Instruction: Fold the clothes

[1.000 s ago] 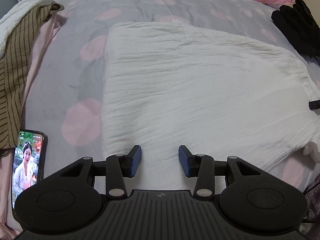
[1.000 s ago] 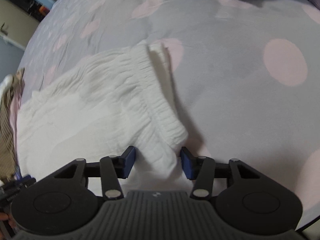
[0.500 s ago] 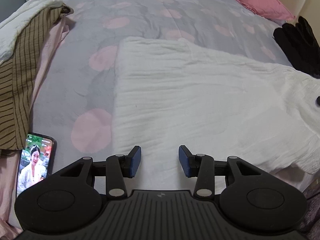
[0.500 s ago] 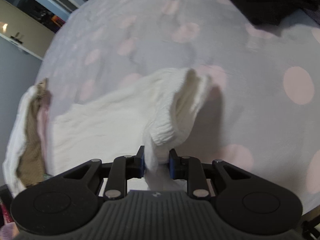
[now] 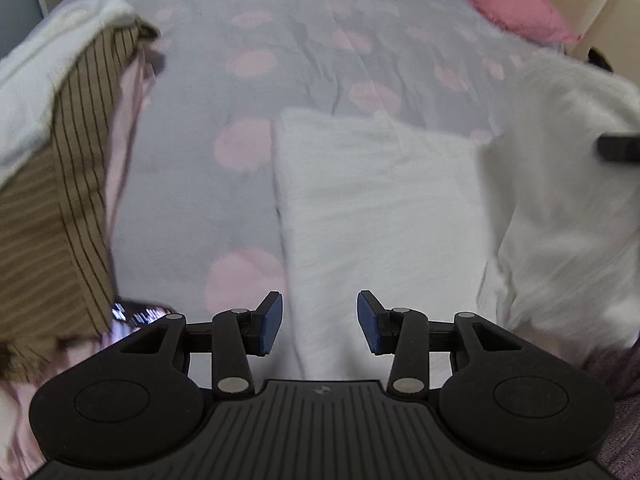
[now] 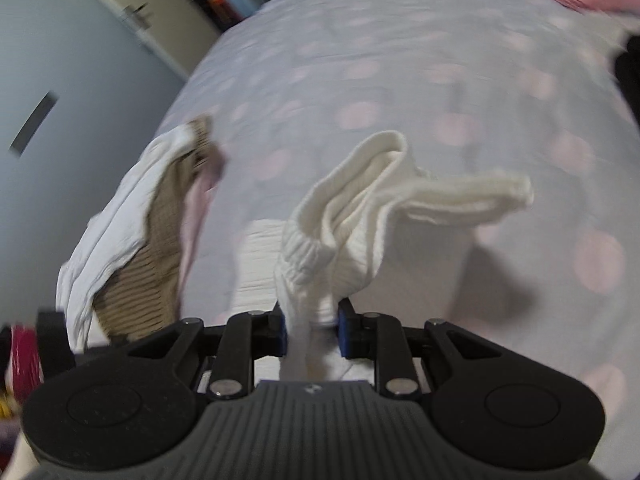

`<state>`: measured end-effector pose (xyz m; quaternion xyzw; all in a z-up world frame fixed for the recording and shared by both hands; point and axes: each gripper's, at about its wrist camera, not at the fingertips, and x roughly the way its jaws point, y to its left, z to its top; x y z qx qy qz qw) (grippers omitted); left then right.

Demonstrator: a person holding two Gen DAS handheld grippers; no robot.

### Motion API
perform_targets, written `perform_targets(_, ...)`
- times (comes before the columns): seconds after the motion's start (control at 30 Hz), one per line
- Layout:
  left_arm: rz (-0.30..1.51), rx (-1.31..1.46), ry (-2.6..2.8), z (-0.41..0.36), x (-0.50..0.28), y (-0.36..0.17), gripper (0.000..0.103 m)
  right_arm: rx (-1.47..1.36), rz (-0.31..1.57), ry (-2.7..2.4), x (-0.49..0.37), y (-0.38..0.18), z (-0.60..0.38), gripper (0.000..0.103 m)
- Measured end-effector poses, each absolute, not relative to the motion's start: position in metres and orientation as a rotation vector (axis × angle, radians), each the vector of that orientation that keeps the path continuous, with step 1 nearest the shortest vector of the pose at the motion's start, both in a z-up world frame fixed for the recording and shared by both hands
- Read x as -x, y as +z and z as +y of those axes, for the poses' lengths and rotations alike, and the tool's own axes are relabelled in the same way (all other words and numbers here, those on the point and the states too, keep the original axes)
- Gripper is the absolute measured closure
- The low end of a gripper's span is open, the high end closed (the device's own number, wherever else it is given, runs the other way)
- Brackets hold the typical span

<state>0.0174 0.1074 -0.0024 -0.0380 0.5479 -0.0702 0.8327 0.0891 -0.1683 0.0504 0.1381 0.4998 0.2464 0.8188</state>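
A white crinkled garment (image 5: 380, 200) lies on the bed, its left part flat below my left gripper (image 5: 320, 322). That gripper hangs open over the garment's near edge, with nothing between its blue pads. The garment's right end (image 5: 560, 184) is raised off the bed and blurred. In the right wrist view my right gripper (image 6: 311, 330) is shut on the garment's ribbed waistband (image 6: 340, 216), which bunches up and fans out above the fingers. A dark bar of the right gripper (image 5: 618, 148) shows at the left view's right edge.
The grey bedspread (image 5: 320, 40) has pink dots. A pile of white, striped brown and pink clothes (image 5: 60, 152) lies at the left, a phone (image 5: 138, 314) at its foot. A pink pillow (image 5: 512, 4) is at the back right. A door (image 6: 60, 120) stands beyond the bed.
My right gripper closed on the waistband and lifted it up and leftwards, so the garment's right end now arches over the rest. My left gripper rose and drew back, staying open.
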Motion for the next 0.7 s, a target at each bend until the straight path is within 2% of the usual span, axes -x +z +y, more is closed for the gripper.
perform_targets(0.2,1.105,0.201,-0.099,0.141,-0.023,0.000,0.064,-0.230,1.088,0.654,-0.075,0.021,-0.086,0.078)
perform_targets(0.47,1.072,0.205,-0.083,0.149,-0.022,0.001,0.064,-0.015,1.134,0.746,-0.041,-0.040,-0.014,0.077)
perform_targets(0.57,1.072,0.200,-0.094,0.148,-0.022,0.000,0.064,-0.002,1.111,0.763,-0.035,-0.048,-0.013,0.061)
perform_targets(0.7,1.069,0.213,-0.098,0.149,-0.020,-0.001,0.064,0.008,1.076,0.808,-0.026,-0.041,-0.023,0.047)
